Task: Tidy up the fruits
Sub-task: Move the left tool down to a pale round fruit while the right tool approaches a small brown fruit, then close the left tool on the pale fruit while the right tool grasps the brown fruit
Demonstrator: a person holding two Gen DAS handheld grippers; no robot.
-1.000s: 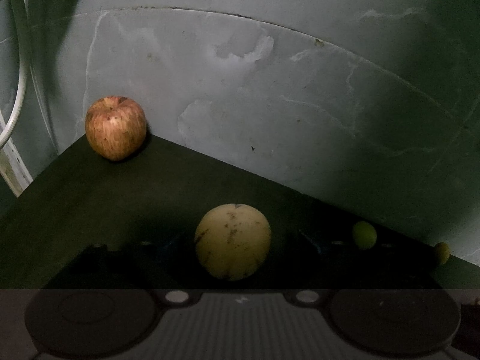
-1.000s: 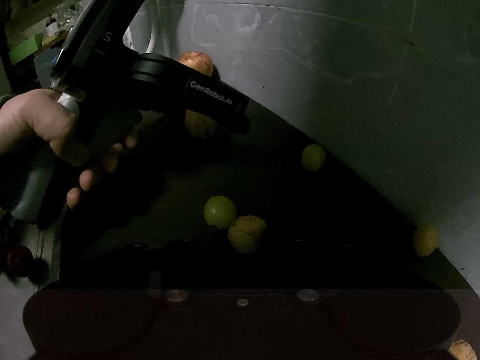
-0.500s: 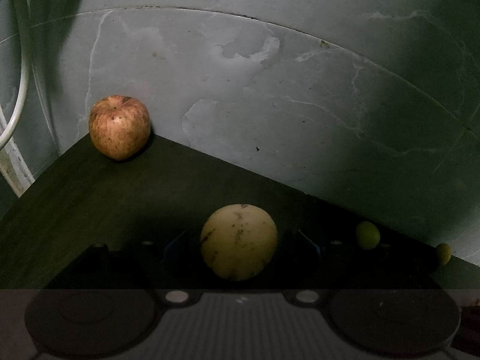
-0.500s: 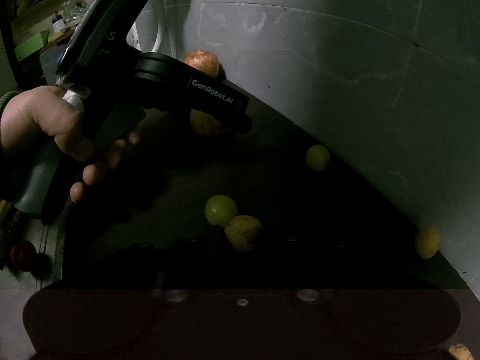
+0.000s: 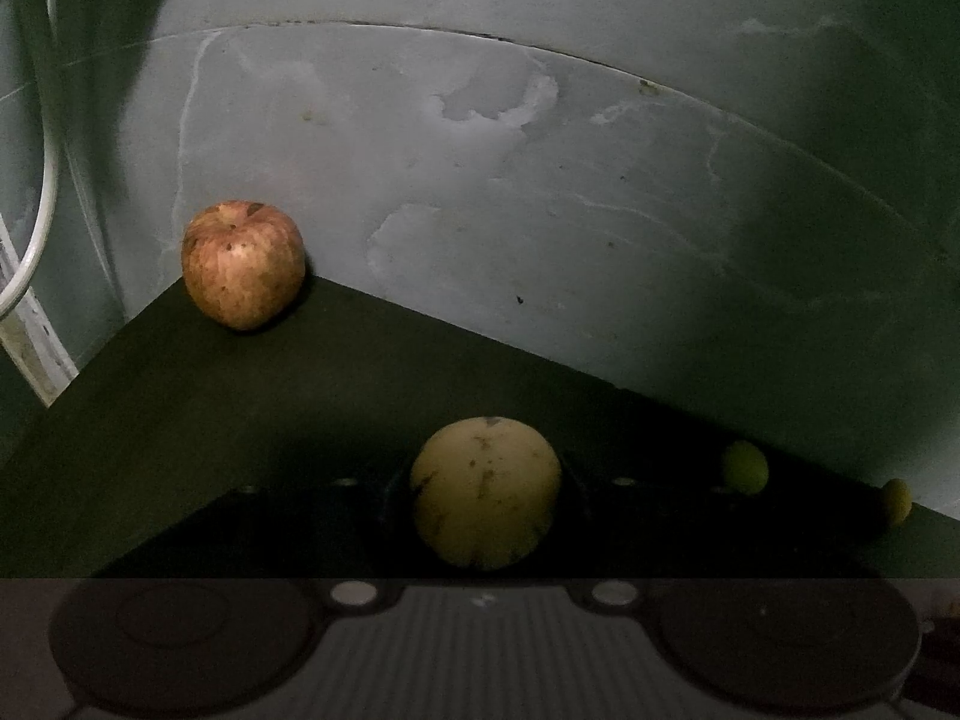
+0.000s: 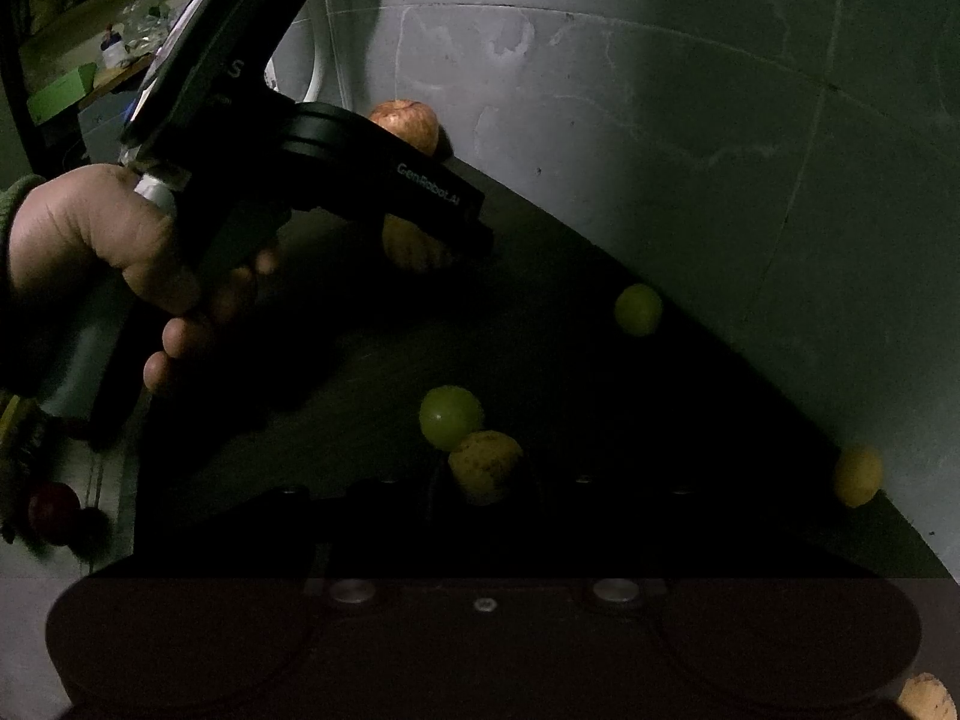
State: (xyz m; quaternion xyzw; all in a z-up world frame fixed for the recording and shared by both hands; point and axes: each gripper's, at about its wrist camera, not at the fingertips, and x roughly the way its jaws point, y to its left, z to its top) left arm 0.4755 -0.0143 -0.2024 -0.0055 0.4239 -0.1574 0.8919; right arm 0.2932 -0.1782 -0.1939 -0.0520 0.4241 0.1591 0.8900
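Observation:
In the left wrist view a pale yellow round fruit (image 5: 486, 492) sits between the dark fingers of my left gripper (image 5: 483, 498), which close on it just above the black table (image 5: 240, 420). A red apple (image 5: 243, 264) stands at the table's far left corner against the wall. In the right wrist view the left gripper (image 6: 420, 246) holds the same yellow fruit (image 6: 408, 249) near the apple (image 6: 408, 123). My right gripper (image 6: 486, 480) is shut on a small yellow fruit (image 6: 486, 465); a green fruit (image 6: 450, 426) touches it behind.
Small green and yellow fruits lie along the wall: a green one (image 6: 639, 309) and a yellow one (image 6: 858, 474) in the right wrist view, both also in the left wrist view (image 5: 744, 468) (image 5: 897, 501). A grey wall (image 5: 540, 210) borders the table. A red fruit (image 6: 54, 507) lies off the table's left side.
The left gripper with the yellow fruit has moved a little toward the red apple. The right gripper has held still with its small fruit.

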